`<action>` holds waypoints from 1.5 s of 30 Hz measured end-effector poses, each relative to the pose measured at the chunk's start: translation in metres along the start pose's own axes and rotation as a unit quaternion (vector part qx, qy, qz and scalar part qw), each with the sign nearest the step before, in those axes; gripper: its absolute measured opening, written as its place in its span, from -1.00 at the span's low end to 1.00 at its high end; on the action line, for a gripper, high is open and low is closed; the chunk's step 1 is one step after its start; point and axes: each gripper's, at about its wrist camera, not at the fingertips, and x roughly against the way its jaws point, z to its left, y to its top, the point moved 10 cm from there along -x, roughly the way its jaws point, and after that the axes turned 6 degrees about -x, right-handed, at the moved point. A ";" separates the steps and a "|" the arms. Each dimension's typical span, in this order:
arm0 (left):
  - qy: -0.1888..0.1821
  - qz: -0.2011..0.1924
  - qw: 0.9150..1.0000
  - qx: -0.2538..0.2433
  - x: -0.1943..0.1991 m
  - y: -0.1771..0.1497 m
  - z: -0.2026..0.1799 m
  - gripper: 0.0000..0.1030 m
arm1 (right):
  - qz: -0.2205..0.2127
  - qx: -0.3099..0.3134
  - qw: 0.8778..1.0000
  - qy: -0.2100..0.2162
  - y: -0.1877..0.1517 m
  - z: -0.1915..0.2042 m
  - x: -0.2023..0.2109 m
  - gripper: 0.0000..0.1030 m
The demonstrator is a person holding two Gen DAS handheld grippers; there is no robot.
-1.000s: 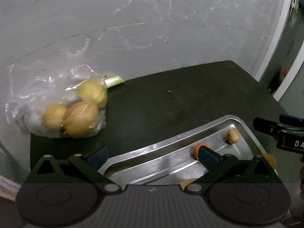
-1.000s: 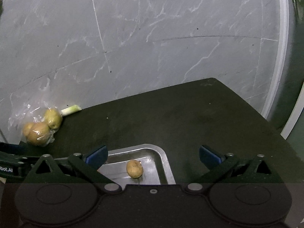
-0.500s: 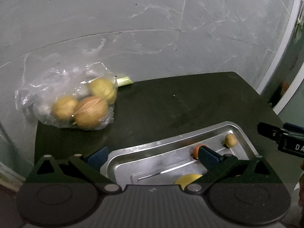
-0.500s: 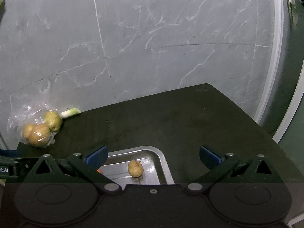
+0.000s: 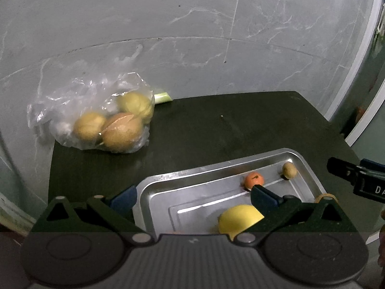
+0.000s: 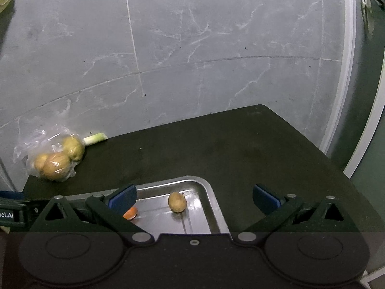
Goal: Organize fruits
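Both grippers, left (image 5: 193, 193) and right (image 6: 194, 193), are gaping wide, gripping nothing, hovering over the shiny rectangular metal tray (image 5: 216, 167) where a small orange round fruit (image 5: 253, 179) is sitting just beyond the left one's fingertip.

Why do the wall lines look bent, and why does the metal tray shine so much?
Left wrist view: the fisheye lens bows the wall seams into arcs and darkens the corners; the steel tray throws bright glare streaks, and the plastic bag glints too. Right wrist view: same curved seams, a white glare patch on the tray beside the small brown fruit; the dark table swallows shadows.
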 end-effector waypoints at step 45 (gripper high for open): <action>0.091 -0.037 0.992 0.083 0.071 -0.043 -0.033 0.99 | -0.003 0.087 0.990 0.111 -0.011 0.001 0.047 0.98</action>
